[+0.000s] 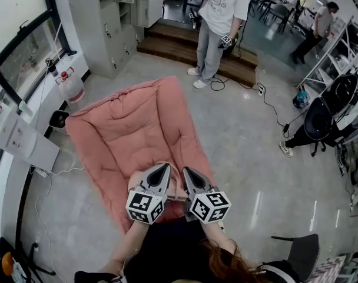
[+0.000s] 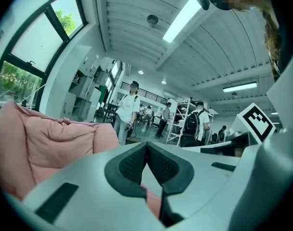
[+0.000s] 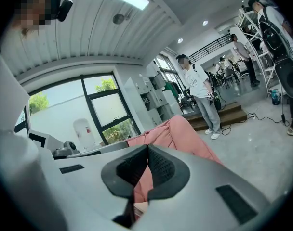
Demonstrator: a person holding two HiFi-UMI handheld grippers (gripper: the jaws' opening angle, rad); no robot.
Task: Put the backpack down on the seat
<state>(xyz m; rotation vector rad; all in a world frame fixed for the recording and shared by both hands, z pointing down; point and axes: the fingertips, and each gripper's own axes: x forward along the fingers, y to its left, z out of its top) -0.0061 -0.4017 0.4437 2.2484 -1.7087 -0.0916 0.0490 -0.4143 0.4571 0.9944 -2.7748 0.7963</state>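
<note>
On the workshop floor (image 1: 255, 158), the pink seat (image 1: 138, 122) at centre shows no backpack; my left gripper (image 1: 165, 167) and right gripper (image 1: 185, 170) are closed, empty.

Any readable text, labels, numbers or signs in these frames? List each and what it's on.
No text reads clearly in any view.
T-shirt of the standing person: dark print, too blurred to read.
Jug by the window: label too small to read.
Marker cube on the left claw: black-and-white squares only, no letters.
Marker cube on the right claw: squares only, no letters.
</note>
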